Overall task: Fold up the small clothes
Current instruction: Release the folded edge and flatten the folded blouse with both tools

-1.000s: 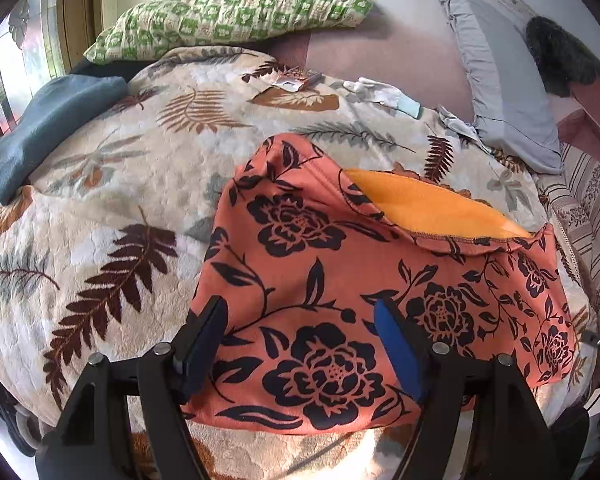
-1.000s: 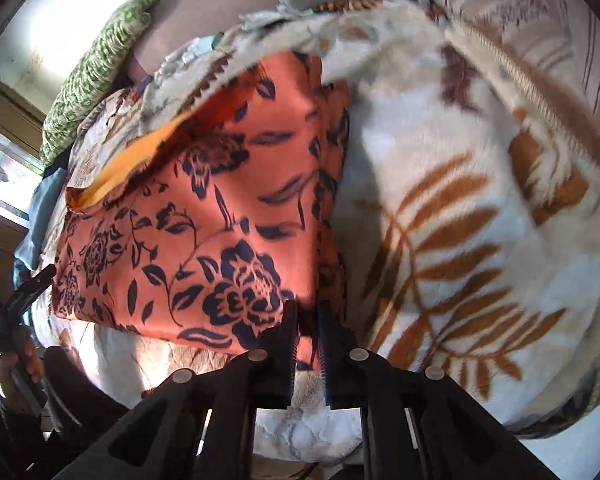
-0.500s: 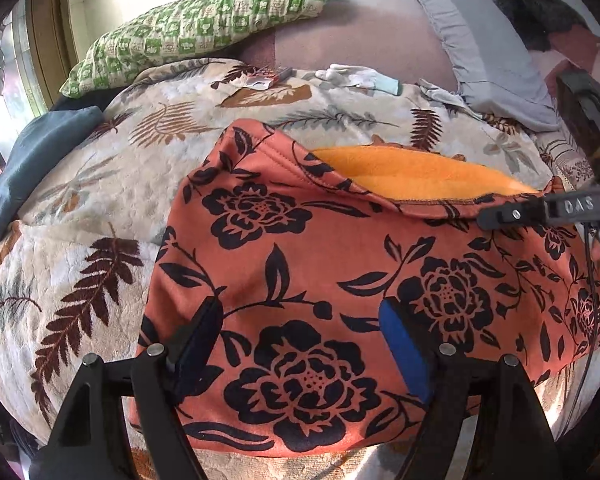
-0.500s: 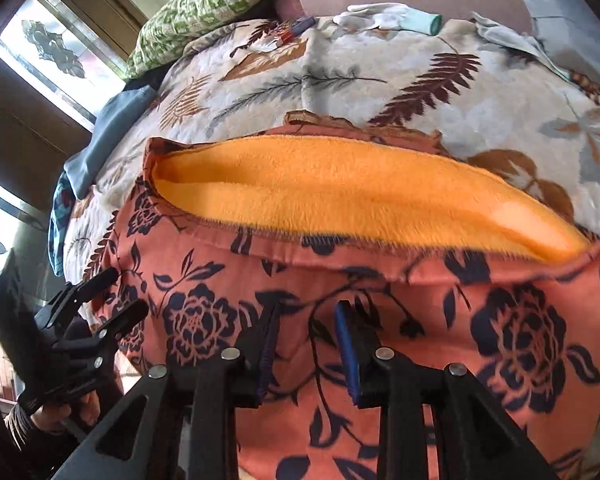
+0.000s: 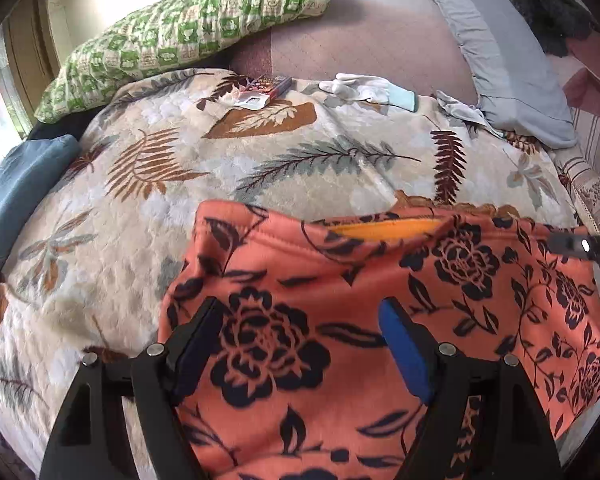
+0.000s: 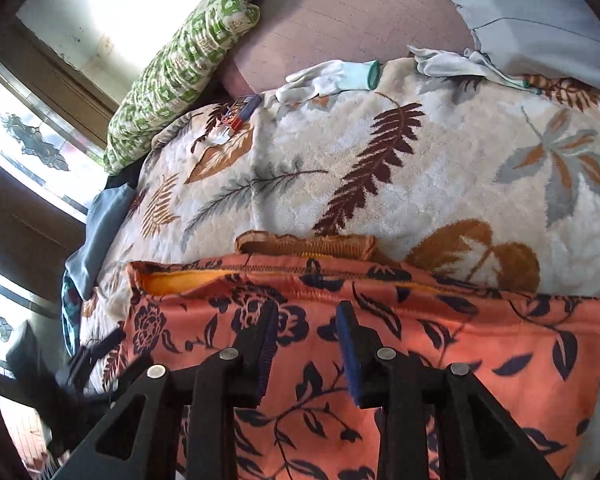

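both our grippers, left gripper (image 5: 300,344) and right gripper (image 6: 306,344), hover open-jawed over the orange garment (image 5: 380,300), its long axis crosswise.

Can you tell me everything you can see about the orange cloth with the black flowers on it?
The orange fleece garment with black flowers and leaves lies spread on the leaf-patterned cream blanket, at its near edge. It looks soft and thick. Its stitched far edge gapes slightly, showing a plain yellow-orange fuzzy lining. A brown knitted band peeks out behind that edge. The left gripper and right gripper are over it, fingers open; whether they touch it is unclear.
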{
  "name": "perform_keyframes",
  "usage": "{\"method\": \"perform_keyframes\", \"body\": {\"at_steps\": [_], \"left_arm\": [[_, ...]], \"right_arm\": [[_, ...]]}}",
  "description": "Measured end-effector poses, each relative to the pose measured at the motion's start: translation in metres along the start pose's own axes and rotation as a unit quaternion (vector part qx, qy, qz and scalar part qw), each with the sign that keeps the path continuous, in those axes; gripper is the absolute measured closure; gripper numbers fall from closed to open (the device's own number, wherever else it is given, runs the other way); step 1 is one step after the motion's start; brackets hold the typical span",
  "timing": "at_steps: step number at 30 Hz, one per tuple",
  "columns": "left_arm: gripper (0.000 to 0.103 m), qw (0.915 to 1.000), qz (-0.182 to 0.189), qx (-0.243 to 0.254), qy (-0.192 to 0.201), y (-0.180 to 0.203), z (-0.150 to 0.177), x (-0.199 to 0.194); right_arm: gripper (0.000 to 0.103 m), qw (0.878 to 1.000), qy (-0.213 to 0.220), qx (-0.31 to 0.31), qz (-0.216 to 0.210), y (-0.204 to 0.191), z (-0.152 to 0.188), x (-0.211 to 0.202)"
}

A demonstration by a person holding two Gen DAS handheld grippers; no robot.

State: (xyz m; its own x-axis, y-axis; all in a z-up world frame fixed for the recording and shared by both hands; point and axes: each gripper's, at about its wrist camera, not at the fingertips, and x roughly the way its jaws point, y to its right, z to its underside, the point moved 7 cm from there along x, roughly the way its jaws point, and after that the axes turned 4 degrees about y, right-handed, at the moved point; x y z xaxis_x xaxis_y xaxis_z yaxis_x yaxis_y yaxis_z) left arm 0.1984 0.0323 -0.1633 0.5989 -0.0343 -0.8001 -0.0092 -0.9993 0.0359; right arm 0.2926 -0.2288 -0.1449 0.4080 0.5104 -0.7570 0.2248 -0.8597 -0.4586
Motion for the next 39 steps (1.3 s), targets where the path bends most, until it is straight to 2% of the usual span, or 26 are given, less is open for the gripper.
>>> {"method": "perform_keyframes", "body": {"at_steps": [1, 2, 3, 4, 6, 7, 8, 9, 11, 12, 14, 16, 17, 18, 21, 23, 25, 26, 29, 31, 34, 37, 39], "left_arm": [[0.023, 0.9998, -0.009, -0.003, -0.019, -0.006, -0.006, 0.015], [0.023, 0.9987, -0.037, -0.008, -0.035, -0.015, -0.01, 0.029], [0.023, 0.9975, -0.05, -0.019, -0.046, -0.023, -0.014, 0.041], [0.023, 0.9963, -0.054, -0.035, -0.058, -0.03, -0.017, 0.051], [0.023, 0.9934, -0.06, -0.068, -0.071, -0.041, -0.018, 0.06], [0.023, 0.9932, -0.058, -0.076, -0.066, -0.043, -0.021, 0.059], [0.023, 0.9935, -0.057, -0.077, -0.061, -0.042, -0.023, 0.056], [0.023, 0.9943, -0.057, -0.073, -0.054, -0.04, -0.025, 0.053], [0.023, 0.9957, -0.06, -0.065, -0.027, -0.035, -0.032, 0.042], [0.023, 0.9967, -0.05, -0.063, -0.011, -0.03, -0.037, 0.036], [0.022, 0.9985, -0.042, -0.034, 0.005, -0.015, -0.042, 0.032], [0.022, 0.9974, -0.068, 0.006, -0.026, -0.008, -0.036, 0.049], [0.022, 0.9953, -0.077, 0.009, -0.06, -0.011, -0.029, 0.062], [0.022, 0.9935, -0.077, 0.001, -0.084, -0.016, -0.021, 0.07], [0.022, 0.996, -0.069, -0.015, -0.054, -0.021, -0.022, 0.055], [0.022, 0.9971, -0.064, -0.023, -0.035, -0.021, -0.025, 0.038], [0.022, 0.9984, -0.046, -0.028, -0.016, -0.015, -0.024, 0.016], [0.022, 0.9989, -0.037, -0.028, -0.007, -0.012, -0.021, 0.004], [0.022, 0.9998, -0.011, -0.006, 0.016, 0.003, -0.003, -0.03], [0.022, 0.9997, -0.002, 0.013, 0.023, 0.011, 0.01, -0.044], [0.022, 0.9995, 0.01, 0.018, 0.022, 0.019, 0.031, -0.057], [0.022, 0.9997, 0.015, 0.015, 0.01, 0.02, 0.051, -0.06], [0.022, 0.9999, 0.014, 0.007, -0.005, 0.018, 0.062, -0.057]], "right_arm": [[0.059, 1.0, -0.004, 0.0, -0.003, 0.005, 0.007, -0.006], [0.049, 1.0, -0.007, 0.002, -0.003, 0.011, 0.013, -0.011], [0.033, 1.0, -0.007, 0.007, 0.008, 0.023, 0.017, -0.014], [0.031, 0.999, -0.004, 0.018, 0.032, 0.041, 0.017, -0.016], [0.031, 0.993, 0.0, 0.085, 0.077, 0.088, 0.018, -0.017], [0.031, 0.989, 0.0, 0.133, 0.068, 0.107, 0.021, -0.018], [0.031, 0.985, 0.005, 0.17, 0.038, 0.116, 0.022, -0.021], [0.031, 0.984, 0.013, 0.178, 0.023, 0.117, 0.021, -0.025], [0.031, 0.989, 0.02, 0.146, 0.032, 0.112, 0.016, -0.033], [0.031, 0.99, 0.026, 0.134, 0.029, 0.109, 0.012, -0.035], [0.031, 0.991, 0.037, 0.129, 0.021, 0.108, 0.006, -0.035], [0.031, 0.987, 0.016, 0.151, 0.046, 0.125, 0.01, -0.022], [0.031, 0.985, 0.006, 0.169, 0.038, 0.131, 0.013, -0.016], [0.031, 0.983, 0.014, 0.181, 0.032, 0.133, 0.012, -0.017], [0.031, 0.983, 0.051, 0.177, 0.009, 0.121, 0.004, -0.039], [0.028, 0.984, 0.07, 0.162, 0.017, 0.119, 0.002, -0.05], [0.025, 0.983, 0.043, 0.169, 0.055, 0.139, 0.009, -0.04], [0.025, 0.981, 0.027, 0.184, 0.06, 0.153, 0.014, -0.031], [0.025, 0.973, 0.063, 0.222, 0.026, 0.158, 0.013, -0.045], [0.025, 0.976, 0.085, 0.197, 0.026, 0.145, 0.011, -0.065], [0.025, 0.977, 0.092, 0.193, -0.014, 0.127, 0.029, -0.093], [0.025, 0.978, 0.07, 0.186, -0.057, 0.118, 0.067, -0.113], [0.025, 0.982, 0.061, 0.177, -0.033, 0.136, 0.093, -0.118]]}}
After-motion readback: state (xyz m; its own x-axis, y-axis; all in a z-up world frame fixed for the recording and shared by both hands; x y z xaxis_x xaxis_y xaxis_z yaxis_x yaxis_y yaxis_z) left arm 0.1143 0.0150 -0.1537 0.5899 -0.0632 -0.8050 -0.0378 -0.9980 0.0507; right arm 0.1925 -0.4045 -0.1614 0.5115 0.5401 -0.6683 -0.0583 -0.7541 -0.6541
